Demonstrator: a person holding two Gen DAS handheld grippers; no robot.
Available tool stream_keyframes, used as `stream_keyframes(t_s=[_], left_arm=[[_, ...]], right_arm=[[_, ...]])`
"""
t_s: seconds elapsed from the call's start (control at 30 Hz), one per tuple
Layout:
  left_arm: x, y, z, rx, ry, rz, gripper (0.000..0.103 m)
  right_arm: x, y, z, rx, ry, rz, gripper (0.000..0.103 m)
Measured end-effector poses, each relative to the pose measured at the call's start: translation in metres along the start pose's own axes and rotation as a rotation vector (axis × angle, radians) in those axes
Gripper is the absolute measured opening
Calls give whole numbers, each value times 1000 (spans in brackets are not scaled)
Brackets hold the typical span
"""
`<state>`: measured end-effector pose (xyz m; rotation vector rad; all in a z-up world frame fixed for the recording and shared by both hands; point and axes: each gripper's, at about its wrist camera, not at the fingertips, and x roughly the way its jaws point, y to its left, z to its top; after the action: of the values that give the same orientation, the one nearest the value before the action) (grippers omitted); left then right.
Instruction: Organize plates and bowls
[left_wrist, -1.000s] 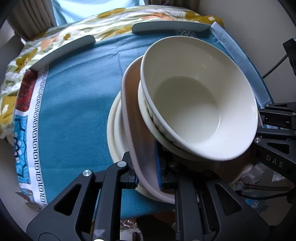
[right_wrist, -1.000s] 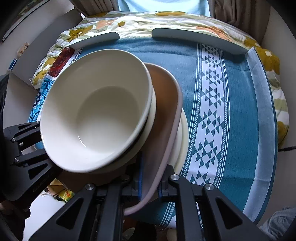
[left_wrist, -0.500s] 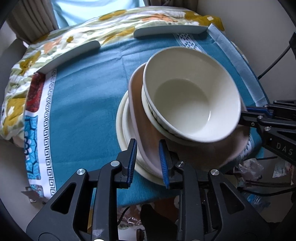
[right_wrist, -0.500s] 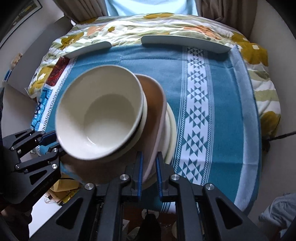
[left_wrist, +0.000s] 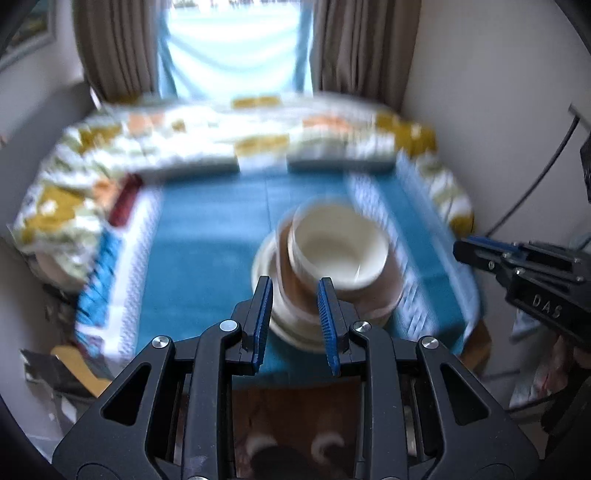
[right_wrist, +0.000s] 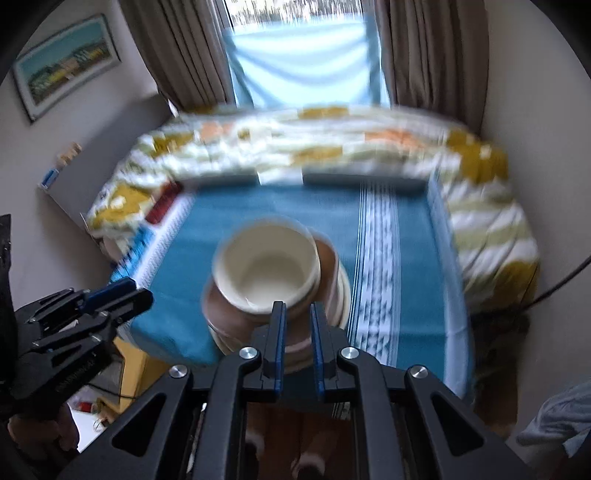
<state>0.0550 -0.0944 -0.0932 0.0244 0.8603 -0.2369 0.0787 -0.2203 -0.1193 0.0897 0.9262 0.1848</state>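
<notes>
Clerk: Stack, crockery, one; cream bowl (left_wrist: 338, 254) uppermost, brown plate (left_wrist: 291, 299) beneath it, cream plates (left_wrist: 263, 267) at the bottom; standing on the blue cloth (left_wrist: 207, 258) close to the near edge of the tabletop, about midway along it.

Checker: Tools, and their condition?

Clerk: Left gripper (left_wrist: 295, 282), jaws just opened and now spread, nothing between the pads; right gripper (right_wrist: 297, 305), pads drawn almost together, pinching nothing; both hover above and on the near side of the stack, touching none of it.

Checker: Stack relative to each?

Clerk: From the left wrist, below and beyond the fingertips, slightly right of the gap; from the right wrist, below and beyond, slightly left; so it sits between the two tools; pictures blurred, fine detail not entered.

Checker: Step in hand, by your reckoning?

Clerk: Release and clearing away, seemingly; stacking appears done.

Checker: Best practice?

Clerk: Keep both sets of pads clear of the brown plate's rim; depart upward, not sideways, so nothing drags; check that the bowl, which looks seated off-centre toward the left side, does not rock; nudge only if it does.
</notes>
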Motion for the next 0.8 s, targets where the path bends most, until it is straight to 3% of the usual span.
stream_keyframes(t_s=[0.03, 0.07, 0.1, 0.13, 0.17, 0.2, 0.27, 0.4, 0.6, 0.8], left_arm=[[-24, 1, 8, 1, -63, 6, 24], [-39, 2, 14, 2, -101, 8, 32], [-54, 3, 19, 4, -141, 10, 54], [-76, 4, 25, 10, -204, 19, 68], [-89, 6, 29, 18, -249, 25, 89], [-103, 7, 32, 26, -296, 31, 96], [-131, 10, 37, 44, -393, 52, 103], [-155, 19, 44, 52, -465, 99, 103], [-161, 32, 38, 35, -506, 99, 103], [-154, 38, 28, 36, -499, 109, 103]], right_arm=[[-15, 4, 4, -4, -37, -9, 12], [-31, 8, 9, -7, -77, -20, 12], [-47, 11, 14, -9, -120, -32, 19], [-63, 15, 18, -9, -160, -42, 25], [-79, 19, 23, -7, -202, -47, 45], [-90, 22, 26, -7, -236, -48, 69], [-112, 30, 30, -11, -314, -60, 90], [-140, 46, 33, -18, -417, -132, 100], [-144, 53, 21, 18, -477, -171, 102], [-133, 53, 15, 47, -466, -188, 102]])
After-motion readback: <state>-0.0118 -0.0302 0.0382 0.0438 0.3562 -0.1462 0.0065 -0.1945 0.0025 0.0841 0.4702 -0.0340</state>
